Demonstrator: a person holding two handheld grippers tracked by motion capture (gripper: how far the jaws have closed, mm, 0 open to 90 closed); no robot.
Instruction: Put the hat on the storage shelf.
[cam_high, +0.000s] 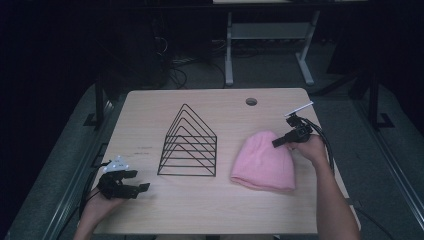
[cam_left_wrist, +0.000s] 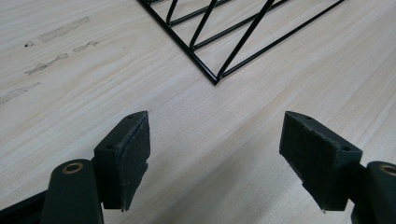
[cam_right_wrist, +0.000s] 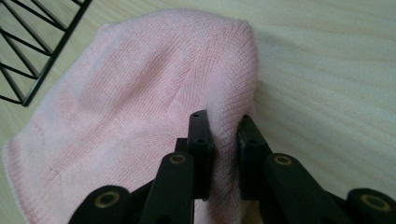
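A pink knitted beanie (cam_high: 264, 160) lies flat on the wooden table (cam_high: 210, 210), right of centre. My right gripper (cam_high: 281, 142) is at the hat's upper right edge, shut on a fold of the pink knit (cam_right_wrist: 225, 135) pinched between its black jaws. The beanie (cam_right_wrist: 140, 112) spreads away to the left in the right gripper view. My left gripper (cam_high: 139, 188) rests low at the table's front left, open, with nothing between its pads (cam_left_wrist: 126, 154). A black wire file rack (cam_high: 189, 144) stands mid-table, and its corner (cam_left_wrist: 215, 80) lies just ahead of the left jaws.
A round cable hole (cam_high: 251, 101) sits near the table's far edge. Scuff marks (cam_left_wrist: 56, 60) streak the wood left of the rack. Beyond the table are a white desk frame (cam_high: 270, 45) and cables on the dark floor.
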